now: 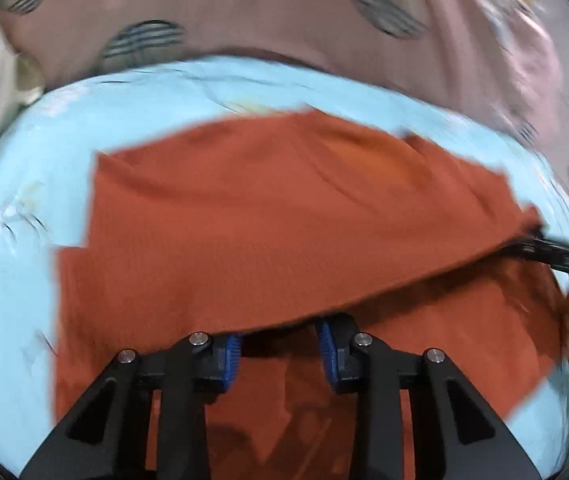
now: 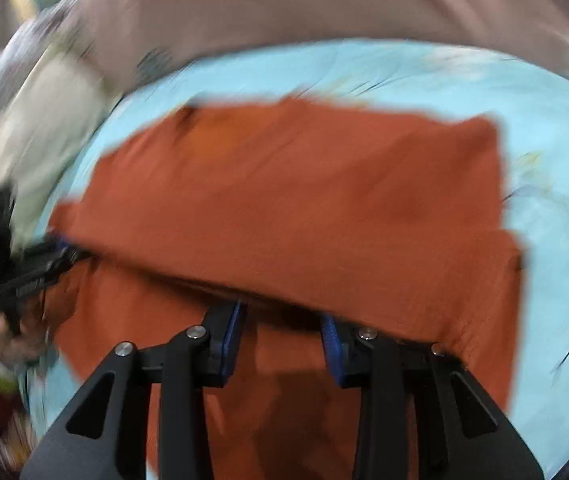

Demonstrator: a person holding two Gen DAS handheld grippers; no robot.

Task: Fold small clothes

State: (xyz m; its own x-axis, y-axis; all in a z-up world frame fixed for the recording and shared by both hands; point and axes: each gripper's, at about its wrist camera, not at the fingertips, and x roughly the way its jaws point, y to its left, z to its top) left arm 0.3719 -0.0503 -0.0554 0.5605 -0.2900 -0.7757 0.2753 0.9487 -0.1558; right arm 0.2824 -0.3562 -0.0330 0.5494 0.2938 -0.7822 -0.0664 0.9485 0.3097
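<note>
A rust-orange garment (image 1: 284,208) lies on a light blue sheet (image 1: 16,280); its near edge is lifted and folded away from me. It also shows in the right wrist view (image 2: 304,208). My left gripper (image 1: 280,354) sits at the lifted edge, its blue pads (image 1: 232,360) apart with a clear gap; the edge drapes over the tips. My right gripper (image 2: 284,344) stands the same way, jaws apart under the lifted edge. Each gripper shows in the other view, the right gripper at the cloth's right corner (image 1: 540,246) and the left gripper at its left corner (image 2: 56,254). Both views are motion-blurred.
Pink patterned bedding (image 1: 284,12) lies beyond the blue sheet. A pale cream cloth (image 2: 32,140) lies at the left in the right wrist view. A hand (image 2: 8,336) with a red sleeve holds the left gripper.
</note>
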